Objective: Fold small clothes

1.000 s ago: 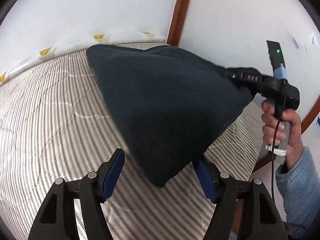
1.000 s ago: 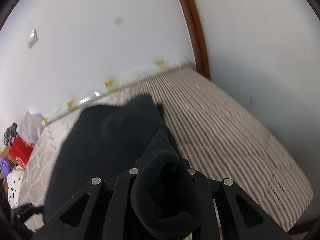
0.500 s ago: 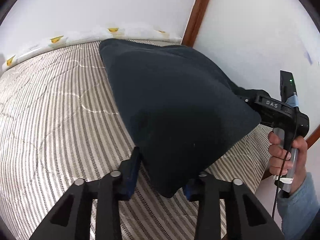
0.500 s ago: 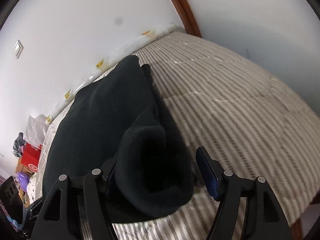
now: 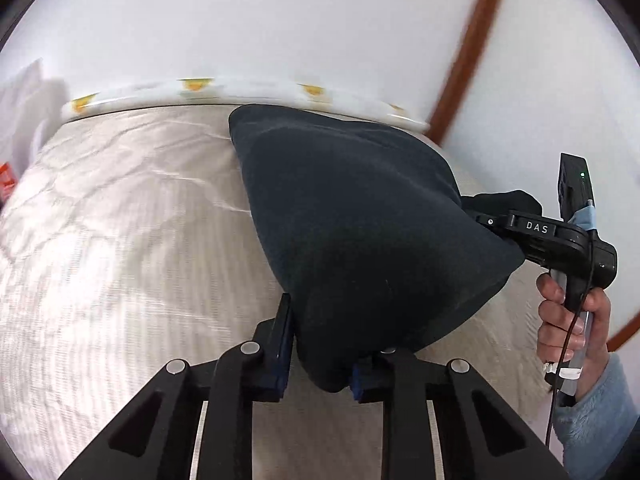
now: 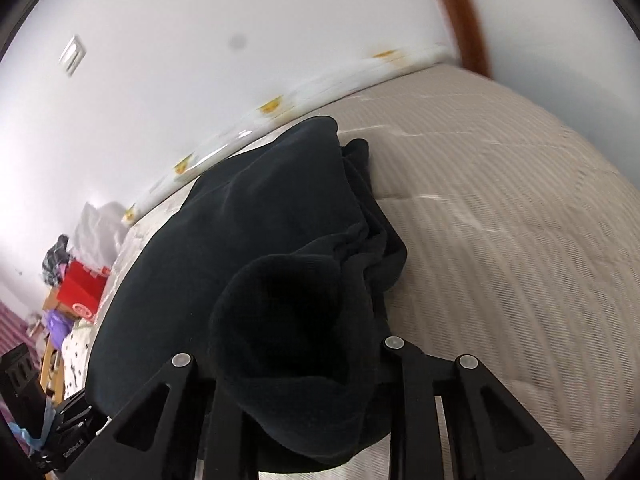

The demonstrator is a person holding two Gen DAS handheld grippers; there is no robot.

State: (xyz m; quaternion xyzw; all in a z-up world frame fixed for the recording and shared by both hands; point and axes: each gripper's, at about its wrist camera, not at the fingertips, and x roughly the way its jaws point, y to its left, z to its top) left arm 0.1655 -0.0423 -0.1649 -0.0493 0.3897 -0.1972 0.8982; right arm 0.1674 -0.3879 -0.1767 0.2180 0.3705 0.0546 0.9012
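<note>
Dark garment (image 5: 360, 232) held up over the striped bed (image 5: 120, 260), stretched between two tongs, far end reaching toward the bed's far edge by the wall. Left tongs (image 5: 320, 364) clenched on the garment's near corner, blue pads (image 5: 285, 344) pressing the cloth from both sides; jaws just closed onto it. Right tongs (image 6: 296, 364) likewise gripping a bunched fold of the same garment (image 6: 240, 240), cloth spilling over and hiding the pads; jaws just closed in on it too. Seen from the left wrist, right tongs (image 5: 490, 222) biting the garment's opposite corner toward the bed's right edge, handle gripped by a hand (image 5: 572, 320) in a pale blue fleecy sleeve (image 5: 596, 420). Cable (image 5: 568, 344) hanging from that handle. White trim with yellow marks (image 5: 248, 92) running along the bed's far edge against a white wall (image 5: 280, 20). Brown wooden strip (image 5: 472, 40) rising at the bed's far right corner. Red box (image 6: 82, 288) and assorted clutter beyond the bed's left edge, blurred.
</note>
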